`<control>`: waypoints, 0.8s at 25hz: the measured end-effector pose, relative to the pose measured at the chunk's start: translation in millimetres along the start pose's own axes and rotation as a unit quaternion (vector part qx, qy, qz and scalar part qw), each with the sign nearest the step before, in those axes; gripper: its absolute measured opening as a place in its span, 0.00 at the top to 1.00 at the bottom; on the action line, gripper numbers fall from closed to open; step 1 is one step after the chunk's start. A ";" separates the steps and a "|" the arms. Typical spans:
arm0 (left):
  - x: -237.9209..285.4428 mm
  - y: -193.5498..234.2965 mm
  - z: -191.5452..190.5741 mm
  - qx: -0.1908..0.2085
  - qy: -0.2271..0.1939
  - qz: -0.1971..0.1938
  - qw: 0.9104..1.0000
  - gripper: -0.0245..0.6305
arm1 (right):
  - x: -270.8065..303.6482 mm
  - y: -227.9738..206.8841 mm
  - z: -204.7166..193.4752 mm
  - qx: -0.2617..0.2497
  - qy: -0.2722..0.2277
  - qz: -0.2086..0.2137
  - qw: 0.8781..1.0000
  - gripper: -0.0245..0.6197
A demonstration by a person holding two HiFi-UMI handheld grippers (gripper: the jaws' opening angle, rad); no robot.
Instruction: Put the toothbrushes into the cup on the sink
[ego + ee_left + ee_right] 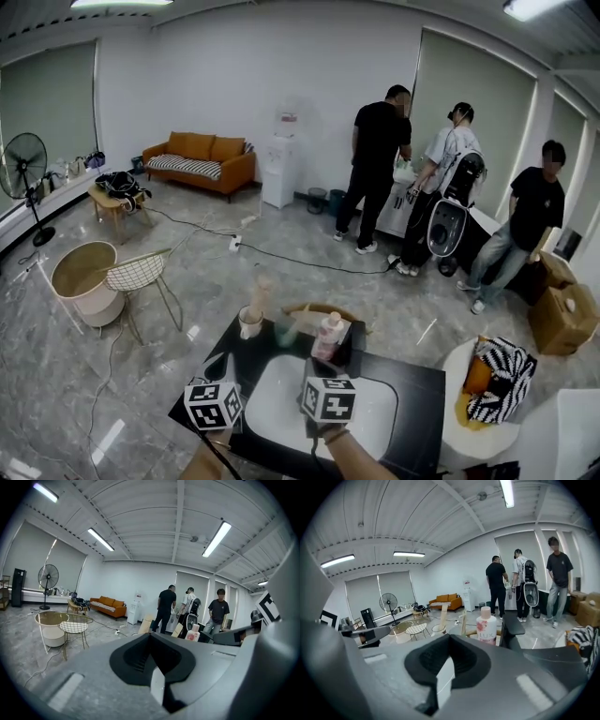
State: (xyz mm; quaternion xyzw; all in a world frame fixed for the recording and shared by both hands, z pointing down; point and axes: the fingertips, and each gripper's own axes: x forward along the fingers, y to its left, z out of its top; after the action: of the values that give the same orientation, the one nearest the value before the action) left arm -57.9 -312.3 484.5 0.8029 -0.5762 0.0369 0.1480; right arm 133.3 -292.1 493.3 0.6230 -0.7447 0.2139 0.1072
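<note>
A black counter with a white sink basin (281, 398) lies right below me. At its back edge stands a white cup (250, 323) with a pale toothbrush (263, 289) upright in it. The right gripper view shows pale toothbrush handles (442, 616) standing behind the jaws. My left gripper (217, 370) hovers over the counter's left part, my right gripper (320, 364) over the basin near a pink bottle (328, 336). Both are shut, with nothing between the jaws in either gripper view (157, 667) (440, 667).
The pink bottle (486, 625) and a black faucet (511, 627) stand at the sink's back. A wire chair (141, 274) and a round tub (82, 277) are at the left, a white table with a striped bag (495, 380) at the right. Three people (375, 169) stand farther back.
</note>
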 end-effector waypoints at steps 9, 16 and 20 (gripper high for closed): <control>9.7 -2.4 -4.4 0.010 0.010 -0.005 1.000 0.95 | 7.0 5.4 2.2 -0.015 0.003 0.009 1.000 0.96; 11.8 -1.2 -5.8 0.011 0.014 -0.006 1.000 0.95 | 11.8 4.7 0.0 -0.018 0.011 0.008 1.000 0.96; 14.6 -3.8 -5.0 0.015 0.017 -0.008 1.000 0.95 | 12.4 1.2 0.4 -0.015 0.014 0.006 1.000 0.96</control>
State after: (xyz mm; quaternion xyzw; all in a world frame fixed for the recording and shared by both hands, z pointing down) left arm -48.9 -323.2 491.9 0.8092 -0.5662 0.0579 0.1458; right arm 129.7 -303.1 498.0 0.6139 -0.7500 0.2118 0.1255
